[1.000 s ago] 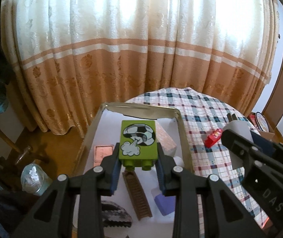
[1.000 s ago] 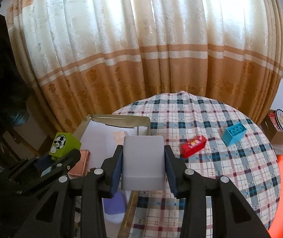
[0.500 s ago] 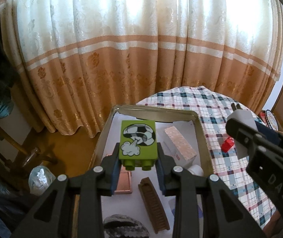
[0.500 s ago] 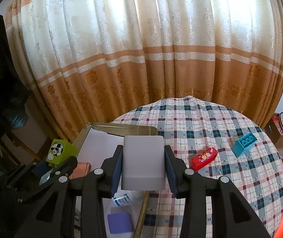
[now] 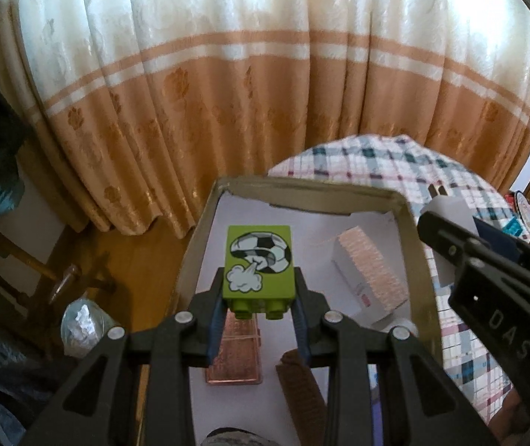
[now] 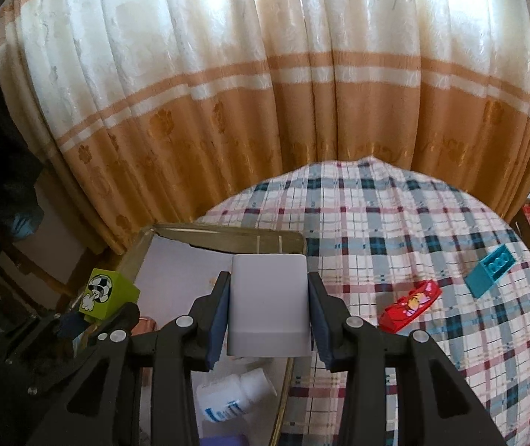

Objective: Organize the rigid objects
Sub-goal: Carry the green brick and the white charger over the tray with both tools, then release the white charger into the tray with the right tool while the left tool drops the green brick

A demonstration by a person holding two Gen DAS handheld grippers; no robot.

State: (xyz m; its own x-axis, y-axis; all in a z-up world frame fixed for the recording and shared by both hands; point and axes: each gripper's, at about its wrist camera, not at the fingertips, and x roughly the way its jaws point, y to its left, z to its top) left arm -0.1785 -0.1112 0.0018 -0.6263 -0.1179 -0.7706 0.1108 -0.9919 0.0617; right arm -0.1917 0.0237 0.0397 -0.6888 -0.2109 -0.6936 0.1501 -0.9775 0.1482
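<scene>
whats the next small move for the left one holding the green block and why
Probably lower the left hand-held gripper and open it: the green block is clamped above a bare patch of the box, with the copper bar just below.

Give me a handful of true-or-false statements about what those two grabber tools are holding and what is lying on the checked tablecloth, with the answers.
1. The left gripper holds a green block with a football picture. True.
2. The right gripper is empty. False: it is clamped on a white charger whose prongs point away from the camera.
3. A red block and a blue block lie on the tablecloth. True.
4. The blue block sits inside the box. False: it is out on the cloth, right of the box.
5. A white bottle stands upright in the box. False: it lies on its side.
</scene>
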